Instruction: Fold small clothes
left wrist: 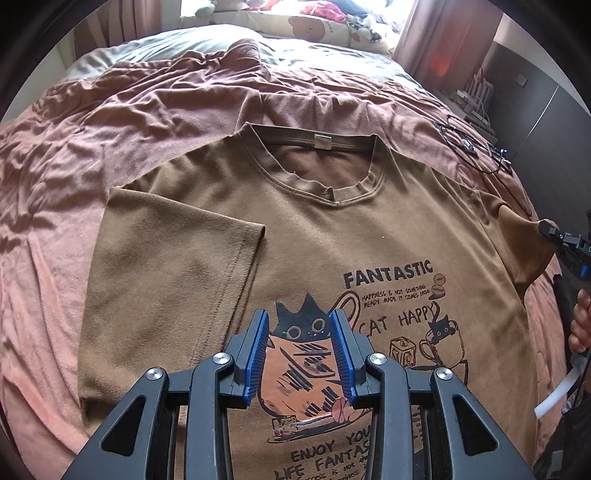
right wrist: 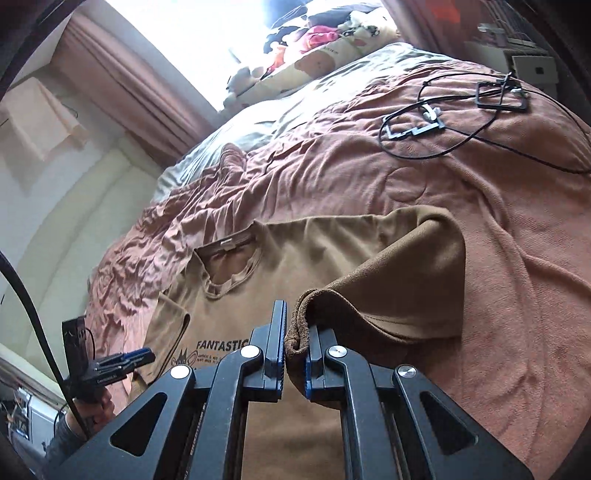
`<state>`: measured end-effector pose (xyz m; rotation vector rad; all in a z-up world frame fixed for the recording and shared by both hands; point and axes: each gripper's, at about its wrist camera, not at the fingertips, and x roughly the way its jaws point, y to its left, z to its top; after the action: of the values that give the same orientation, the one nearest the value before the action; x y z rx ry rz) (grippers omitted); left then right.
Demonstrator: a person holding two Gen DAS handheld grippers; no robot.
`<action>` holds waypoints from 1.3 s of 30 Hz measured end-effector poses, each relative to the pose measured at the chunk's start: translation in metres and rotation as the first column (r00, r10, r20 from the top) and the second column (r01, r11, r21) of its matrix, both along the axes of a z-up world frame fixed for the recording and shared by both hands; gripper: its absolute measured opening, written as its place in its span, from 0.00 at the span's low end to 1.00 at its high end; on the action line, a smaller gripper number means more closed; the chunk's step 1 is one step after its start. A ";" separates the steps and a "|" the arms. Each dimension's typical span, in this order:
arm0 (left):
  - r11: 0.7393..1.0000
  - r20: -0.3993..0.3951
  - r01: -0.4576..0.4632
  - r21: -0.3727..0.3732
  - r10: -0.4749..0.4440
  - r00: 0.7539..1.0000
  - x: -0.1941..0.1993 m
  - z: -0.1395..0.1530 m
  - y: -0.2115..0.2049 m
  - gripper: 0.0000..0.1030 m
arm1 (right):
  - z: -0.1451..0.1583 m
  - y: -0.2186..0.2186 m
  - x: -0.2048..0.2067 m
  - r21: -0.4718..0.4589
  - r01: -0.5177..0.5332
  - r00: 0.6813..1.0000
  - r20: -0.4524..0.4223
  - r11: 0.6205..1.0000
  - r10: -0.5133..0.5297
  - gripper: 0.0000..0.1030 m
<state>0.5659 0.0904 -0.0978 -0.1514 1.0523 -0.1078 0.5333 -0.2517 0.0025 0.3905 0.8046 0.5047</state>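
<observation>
A brown T-shirt (left wrist: 369, 229) with a cat print and the word FANTASTIC lies face up on a pink blanket (left wrist: 92, 184), collar toward the far end of the bed. Its left sleeve (left wrist: 177, 258) is folded inward over the body. My left gripper (left wrist: 300, 317) hovers open over the cat print, with nothing between its blue pads. My right gripper (right wrist: 295, 332) is shut on the bunched hem of the right sleeve (right wrist: 388, 288), which is lifted off the blanket. In the left wrist view the right gripper (left wrist: 554, 230) shows at the right edge, holding the raised right sleeve (left wrist: 524, 251).
Black cables and small black frames (right wrist: 443, 122) lie on the blanket beyond the shirt's right shoulder. Pillows and soft toys (left wrist: 332, 29) crowd the head of the bed. A person's hand (left wrist: 581, 321) is at the right edge. Curtains (right wrist: 129, 85) hang behind.
</observation>
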 end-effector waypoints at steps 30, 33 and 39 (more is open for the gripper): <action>0.999 -0.007 0.008 -0.031 -0.008 1.000 0.002 -0.005 -0.019 0.36 | -0.020 0.011 0.081 -0.131 0.166 0.975 -0.127 0.977 -0.183 0.58; 1.000 -0.014 0.011 -0.027 -0.012 1.000 0.005 -0.010 -0.020 0.36 | -0.022 0.024 0.094 -0.178 0.175 0.971 -0.130 0.968 -0.200 0.39; 0.999 -0.018 0.014 -0.029 -0.014 1.000 0.008 -0.015 -0.019 0.36 | -0.005 0.042 0.094 -0.198 0.149 0.983 -0.076 0.969 -0.167 0.03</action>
<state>0.5740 0.0712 -0.1127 -0.1718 1.0700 -0.1347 0.6272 -0.2101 -0.0021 0.2978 0.8954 0.2583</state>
